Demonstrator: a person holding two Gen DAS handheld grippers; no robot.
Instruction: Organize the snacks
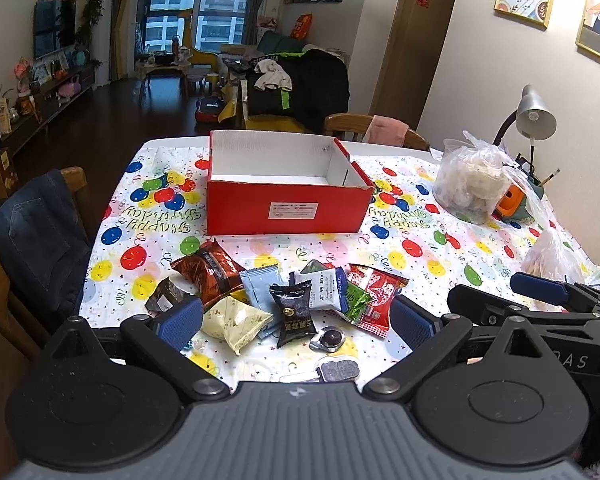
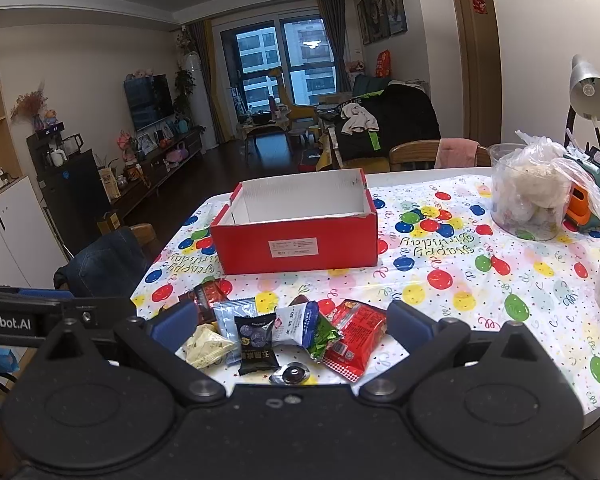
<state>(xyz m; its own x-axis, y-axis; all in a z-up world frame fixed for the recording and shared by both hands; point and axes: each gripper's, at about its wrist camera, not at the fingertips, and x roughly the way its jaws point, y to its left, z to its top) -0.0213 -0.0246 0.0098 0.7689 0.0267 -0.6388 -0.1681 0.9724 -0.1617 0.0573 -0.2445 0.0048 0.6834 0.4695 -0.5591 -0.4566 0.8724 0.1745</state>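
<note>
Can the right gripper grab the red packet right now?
Probably yes. The right gripper is open and holds nothing, and the red packet lies on top at the pile's right edge, just ahead of its fingers, with only a green packet touching its side.

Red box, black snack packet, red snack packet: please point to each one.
Red box [image 1: 288, 210]: left wrist view, front wall.
Black snack packet [image 1: 294, 314]: left wrist view, packet middle.
Red snack packet [image 2: 354, 334]: right wrist view, packet middle.

left wrist: near table edge, faces box [image 1: 288, 196] | right: likewise, seemingly higher
</note>
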